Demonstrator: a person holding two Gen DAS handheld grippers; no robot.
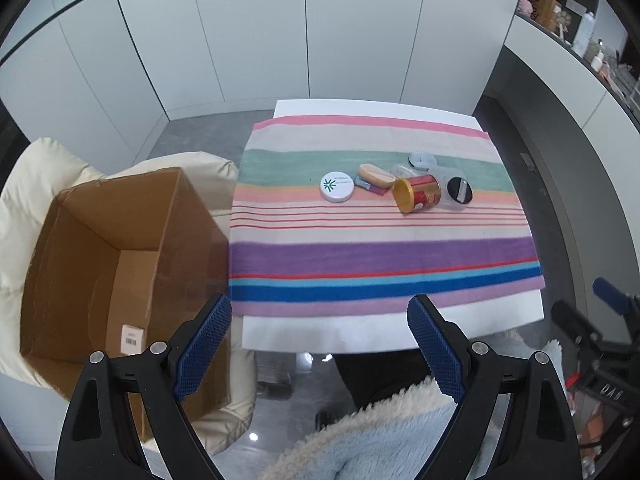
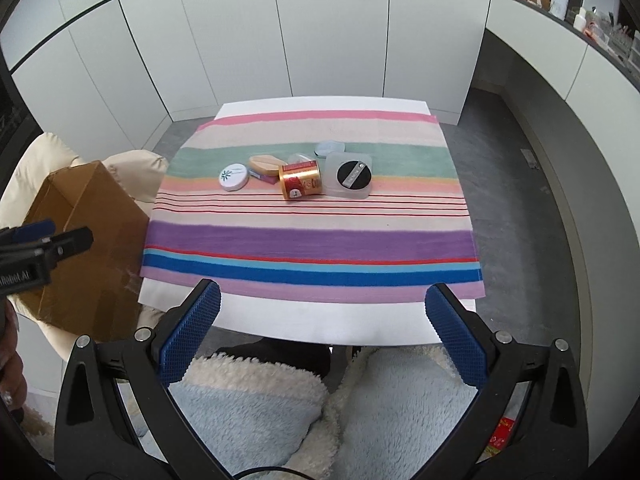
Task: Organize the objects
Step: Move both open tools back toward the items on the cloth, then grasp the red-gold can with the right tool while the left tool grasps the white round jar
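While both claws gape empty, left gripper (image 1: 319, 344), right gripper (image 2: 323, 336), gold-red can (image 2: 300, 179) (on its side), striped cloth (image 2: 312, 240).

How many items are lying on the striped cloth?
6 visible: white round tin, tan sponge on a purple packet, gold can lying on its side, clear case with black puff, pale blue lid. Others may hide behind.

The white surface (image 2: 280, 322) is covered by a striped cloth (image 2: 312, 240). On the cloth a round white tin (image 2: 234, 176), a gold-lidded can (image 2: 301, 179) on its side and a clear case (image 2: 349, 175) are clustered.
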